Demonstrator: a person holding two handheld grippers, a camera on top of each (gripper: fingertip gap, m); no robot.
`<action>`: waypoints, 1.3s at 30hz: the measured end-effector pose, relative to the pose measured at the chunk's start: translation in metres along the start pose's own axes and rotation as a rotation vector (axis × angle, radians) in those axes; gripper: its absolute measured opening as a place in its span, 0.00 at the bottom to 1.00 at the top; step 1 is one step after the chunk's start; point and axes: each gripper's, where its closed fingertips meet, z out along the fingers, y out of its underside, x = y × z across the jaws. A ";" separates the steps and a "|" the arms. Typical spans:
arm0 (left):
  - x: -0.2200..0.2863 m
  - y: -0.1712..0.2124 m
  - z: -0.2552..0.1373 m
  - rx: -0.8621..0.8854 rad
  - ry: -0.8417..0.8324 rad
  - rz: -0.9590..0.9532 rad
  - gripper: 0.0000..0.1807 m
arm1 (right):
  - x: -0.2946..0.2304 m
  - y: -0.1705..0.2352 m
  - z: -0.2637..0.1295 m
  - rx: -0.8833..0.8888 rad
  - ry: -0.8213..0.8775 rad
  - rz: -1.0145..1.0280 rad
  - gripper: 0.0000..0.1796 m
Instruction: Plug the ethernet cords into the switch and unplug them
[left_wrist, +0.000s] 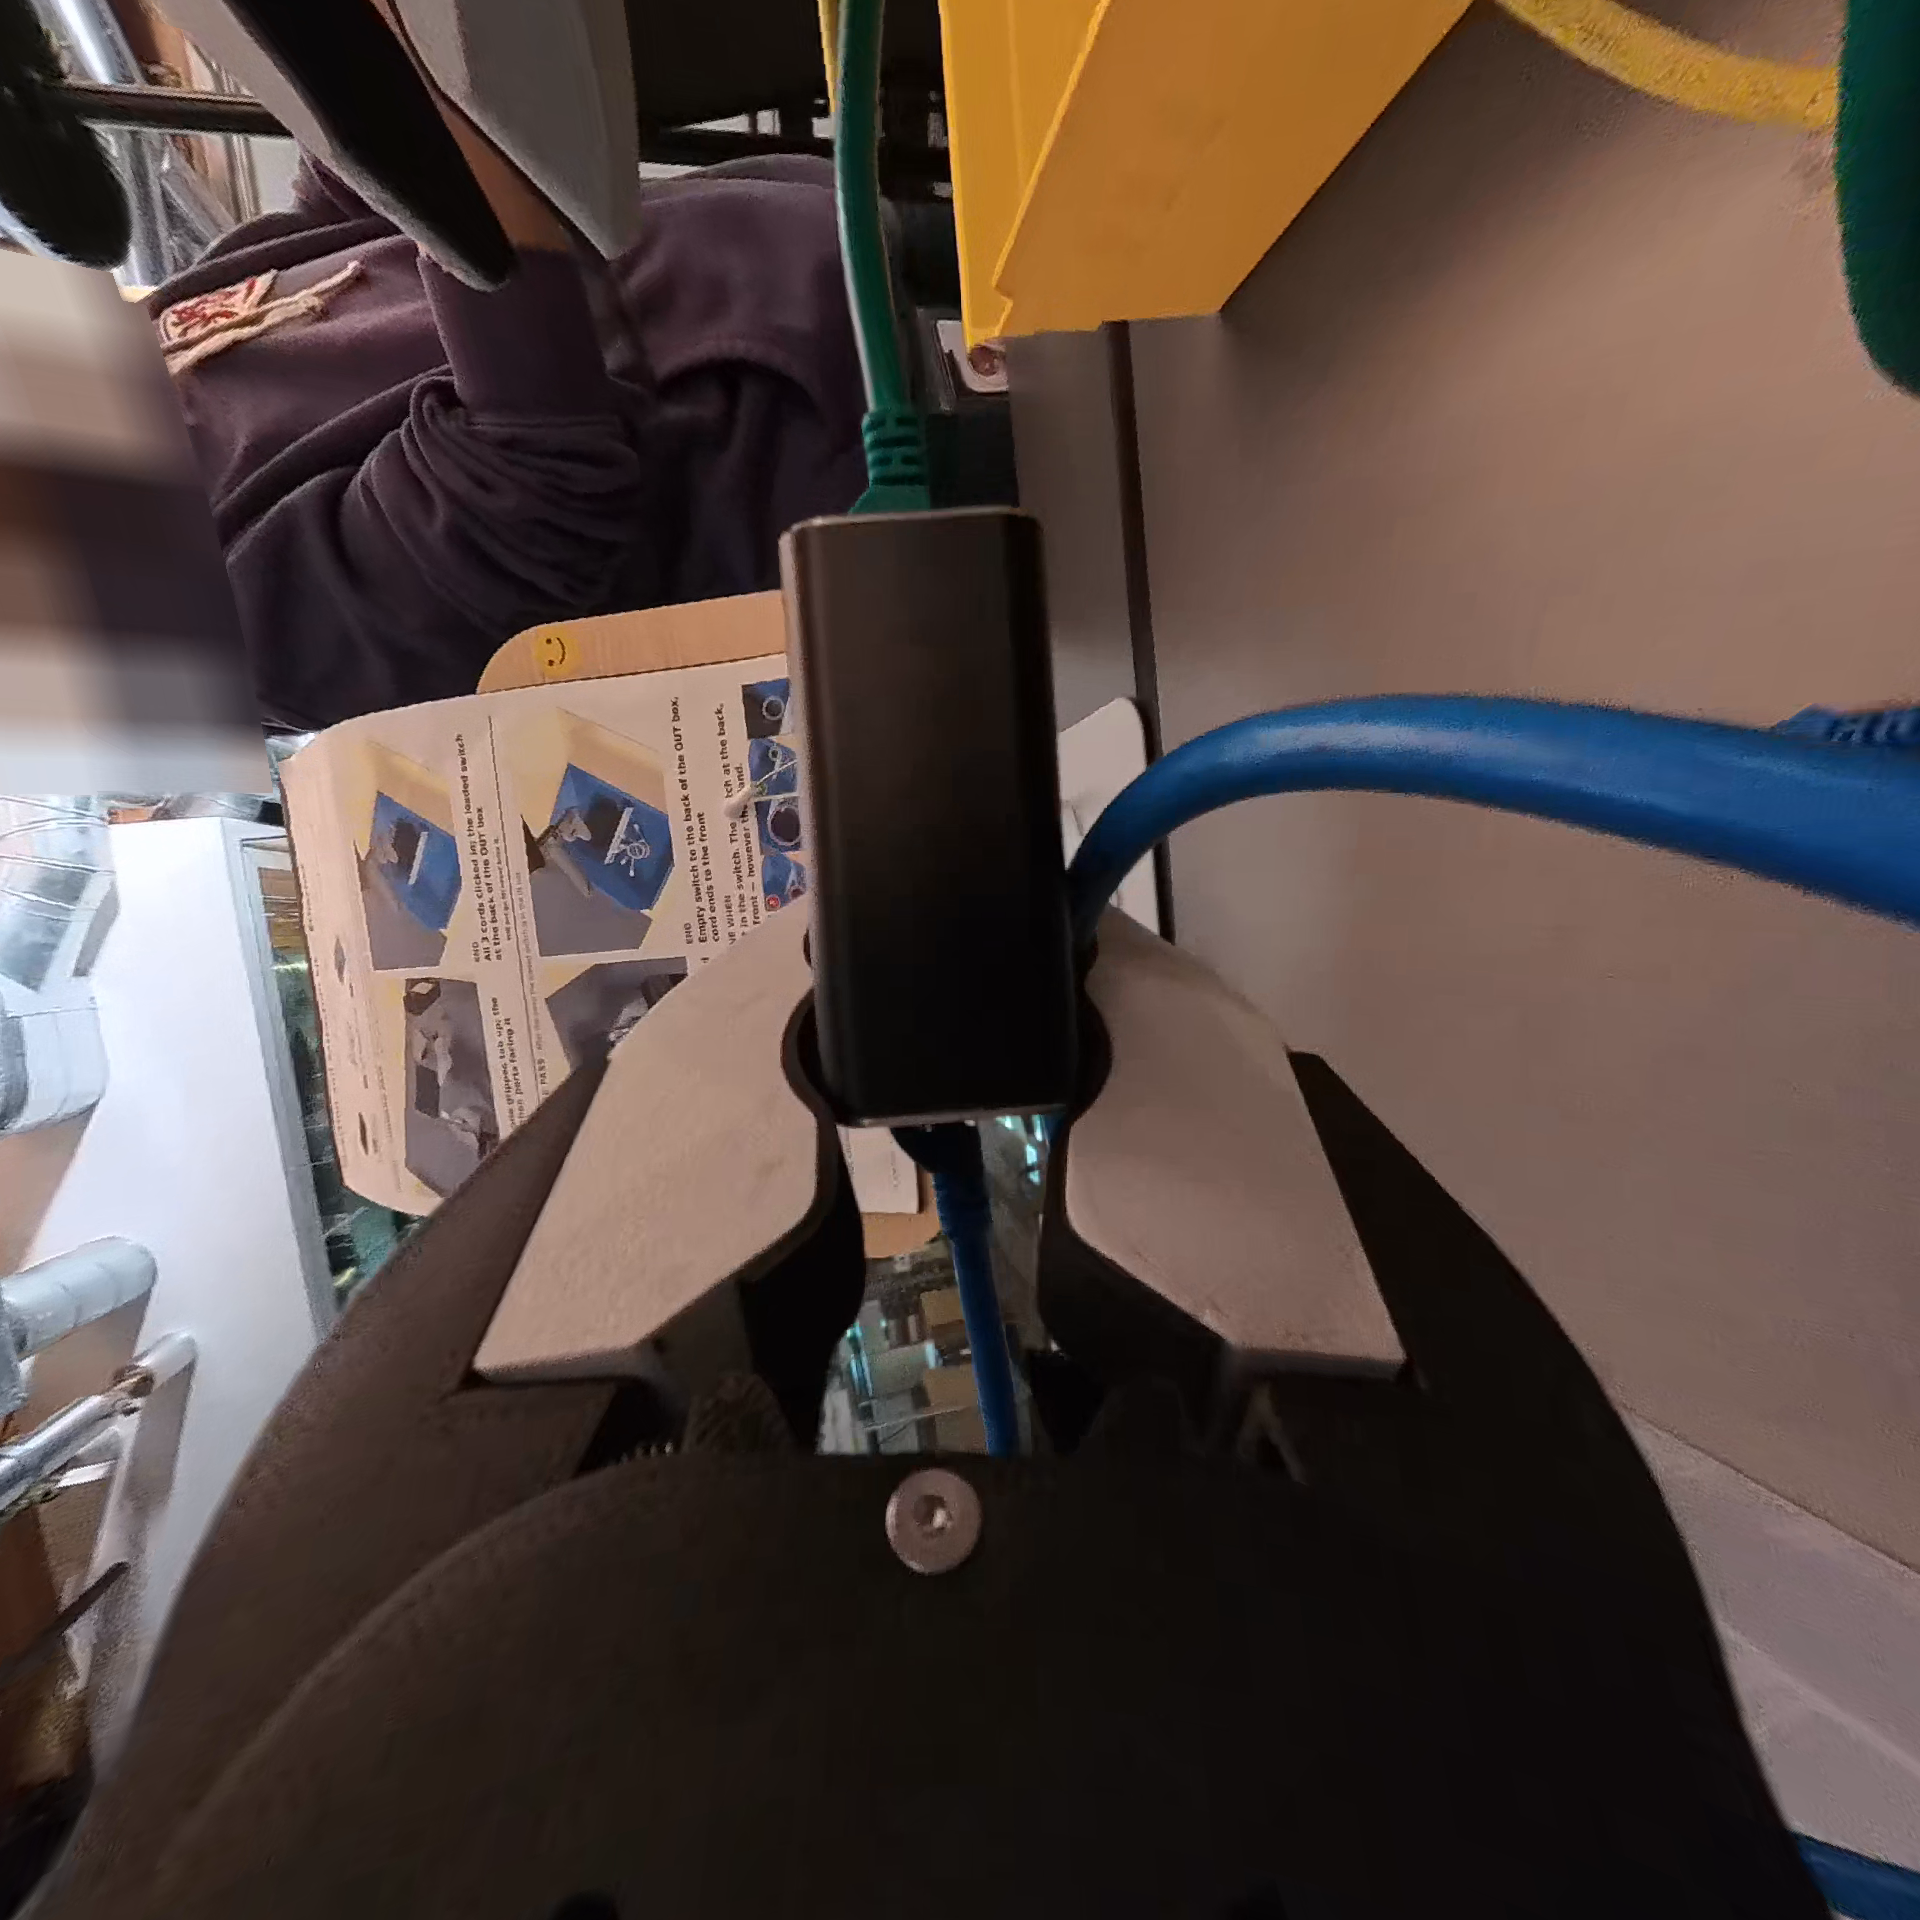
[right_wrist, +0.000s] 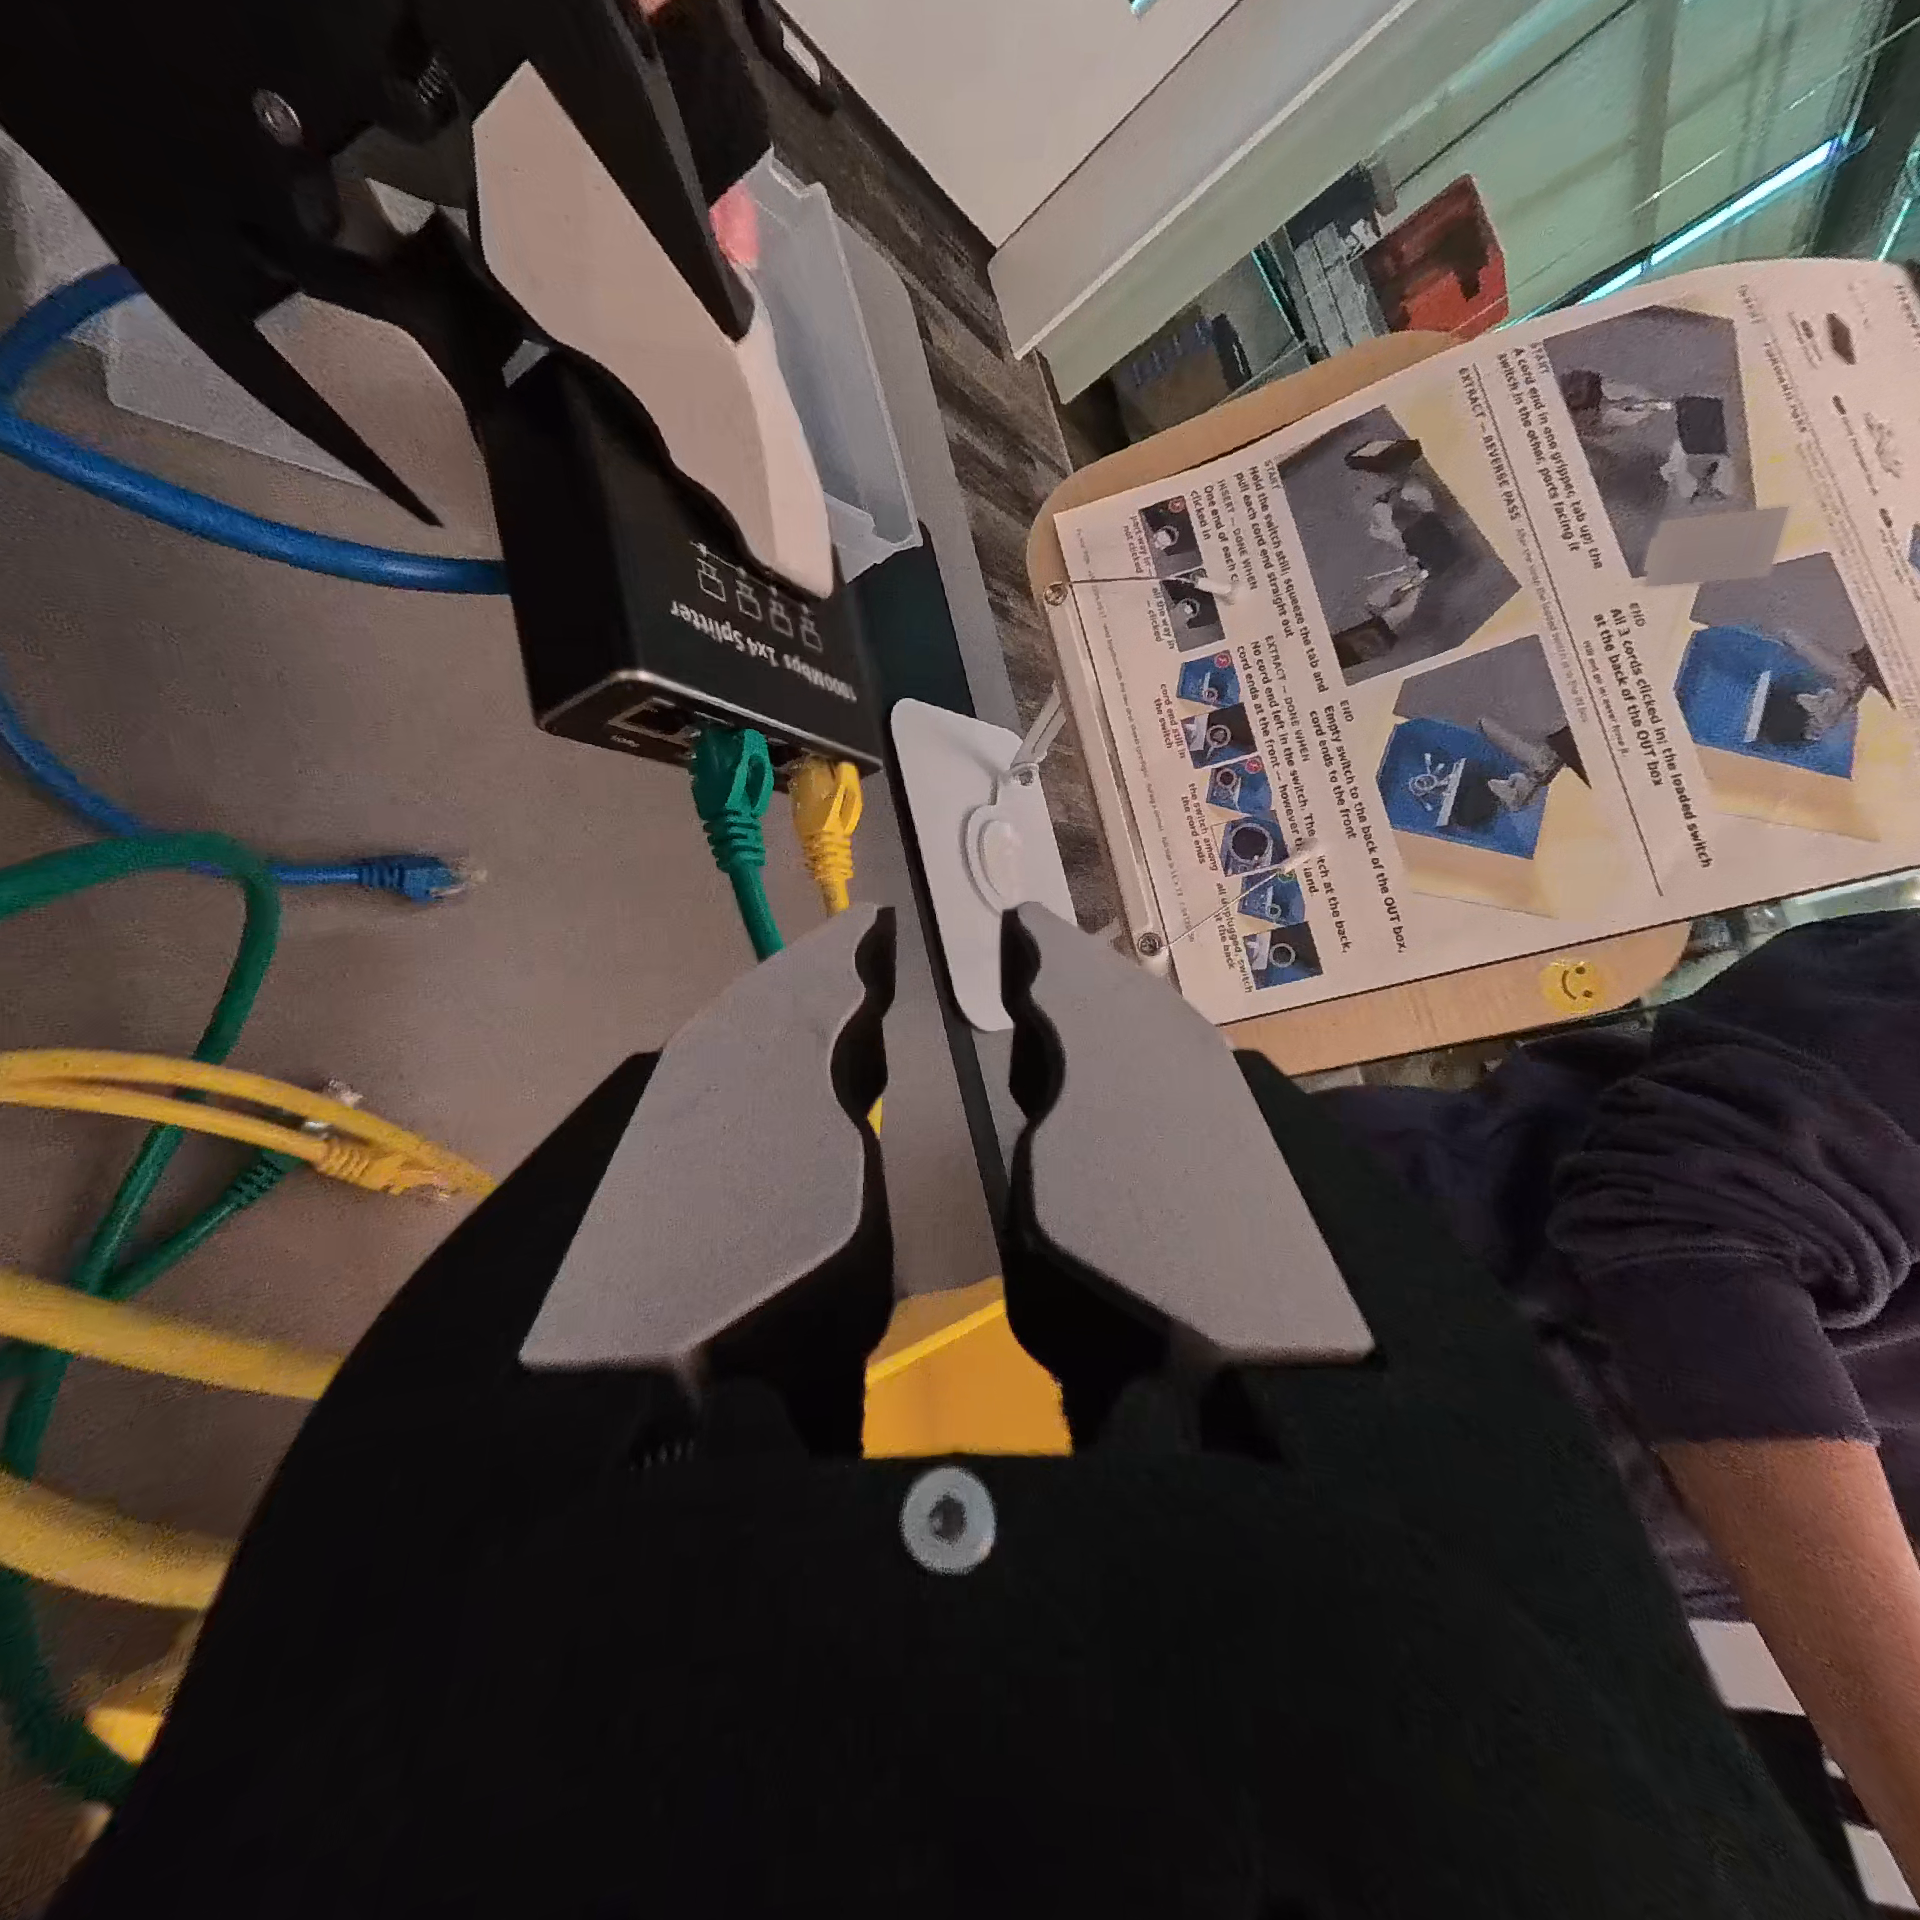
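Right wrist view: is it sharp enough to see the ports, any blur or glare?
Right wrist view: switch and its green plug are sharp, no glare; edges bend, fisheye. Left wrist view: switch sharp, blue cord smeared at right.

Each gripper has a black body, pale grey scalloped fingers (right_wrist: 727, 1122) and a silver hex screw (right_wrist: 948, 1519) low at centre; the person wears a dark sweatshirt (left_wrist: 499, 499).

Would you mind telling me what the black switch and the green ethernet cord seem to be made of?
The switch looks like a hard case, plastic or painted metal I cannot tell, with a smooth satin black finish: soft sheen, rounded edges and a brighter metallic-looking rim at the port face. The green cord looks like flexible rubbery plastic, matte, with a ribbed moulded boot at the plug.
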 end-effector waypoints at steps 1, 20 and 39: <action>0.000 0.001 0.000 -0.009 -0.002 0.016 0.21 | 0.000 0.002 0.001 -0.005 -0.001 -0.002 0.11; -0.004 0.001 -0.002 -0.039 -0.045 0.110 0.21 | -0.002 0.032 0.013 -0.082 -0.017 0.028 0.11; 0.000 0.009 0.001 -0.017 -0.010 0.046 0.21 | -0.002 0.038 0.013 -0.079 -0.022 0.048 0.11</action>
